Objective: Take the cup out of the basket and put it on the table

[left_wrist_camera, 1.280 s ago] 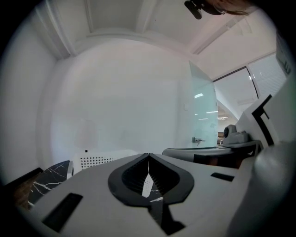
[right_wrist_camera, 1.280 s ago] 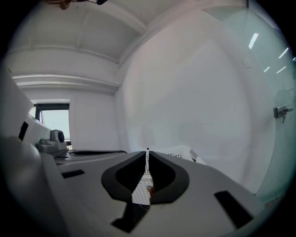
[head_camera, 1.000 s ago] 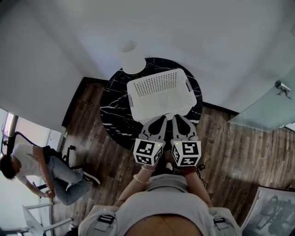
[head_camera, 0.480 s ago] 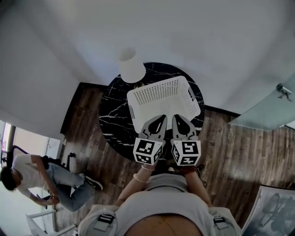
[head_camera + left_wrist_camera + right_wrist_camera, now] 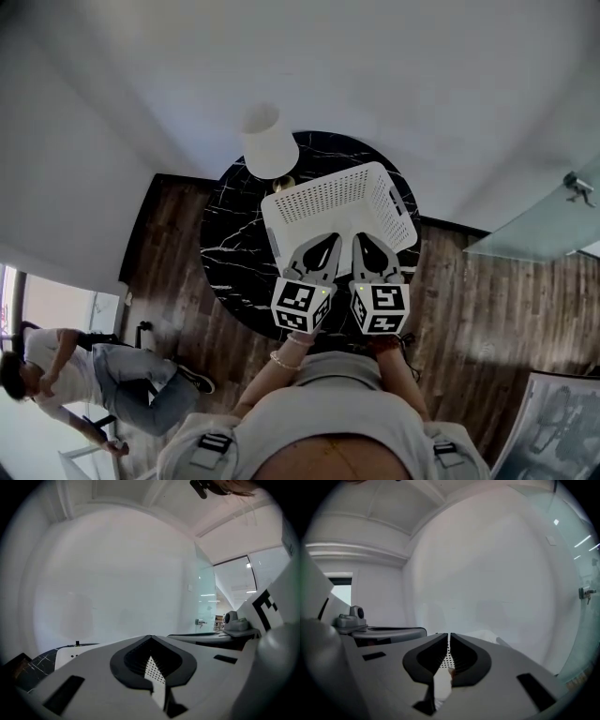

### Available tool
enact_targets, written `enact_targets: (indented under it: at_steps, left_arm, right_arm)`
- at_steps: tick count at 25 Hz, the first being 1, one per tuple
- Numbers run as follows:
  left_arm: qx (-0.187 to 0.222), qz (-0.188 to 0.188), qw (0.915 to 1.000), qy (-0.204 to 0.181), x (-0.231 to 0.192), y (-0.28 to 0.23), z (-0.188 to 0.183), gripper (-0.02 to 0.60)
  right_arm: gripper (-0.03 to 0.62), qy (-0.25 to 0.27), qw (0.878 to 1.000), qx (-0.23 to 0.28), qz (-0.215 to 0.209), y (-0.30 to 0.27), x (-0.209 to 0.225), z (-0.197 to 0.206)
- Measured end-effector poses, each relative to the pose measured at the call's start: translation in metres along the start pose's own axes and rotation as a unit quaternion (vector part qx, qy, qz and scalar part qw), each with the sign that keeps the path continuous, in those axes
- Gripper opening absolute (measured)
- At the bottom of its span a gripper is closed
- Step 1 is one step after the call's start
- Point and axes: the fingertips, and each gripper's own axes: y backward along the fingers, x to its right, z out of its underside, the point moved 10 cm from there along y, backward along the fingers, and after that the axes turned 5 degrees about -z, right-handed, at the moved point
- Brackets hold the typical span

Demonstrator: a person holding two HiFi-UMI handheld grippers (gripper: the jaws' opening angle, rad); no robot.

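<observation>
Left gripper [image 5: 328, 240] and right gripper [image 5: 362, 238] are both closed and empty, tips right at the basket's [image 5: 309, 202] near wall. Cup's not visible, presumably inside just ahead. It's probably light and stiff, so I'd pinch the rim.

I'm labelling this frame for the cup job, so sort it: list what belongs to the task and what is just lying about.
For the job: white basket; black table it stands on; left gripper; right gripper. The cup itself is not visible.

Just about: white lamp on the table; person off to the side; glass door.
</observation>
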Motion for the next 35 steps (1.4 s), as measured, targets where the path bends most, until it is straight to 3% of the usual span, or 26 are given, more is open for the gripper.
enact_targets:
  at_steps: [13,23,35]
  left_arm:
    - [-0.03,-0.013,0.9992,0.025,-0.026,-0.012,0.014,0.005]
    - [-0.03,-0.078,0.9951,0.054,-0.036,-0.025,0.016,0.005]
    - [-0.033,-0.153,0.9843,0.081,-0.052,-0.024,0.027,0.005]
  right_arm:
    - [0.014,0.008,0.999,-0.044,0.013,-0.026,0.015,0.004]
    - [0.014,0.044,0.991,-0.116,-0.06,-0.068,0.041,0.0]
    - [0.015,0.07,0.962,-0.219,-0.147,-0.12,0.061,0.021]
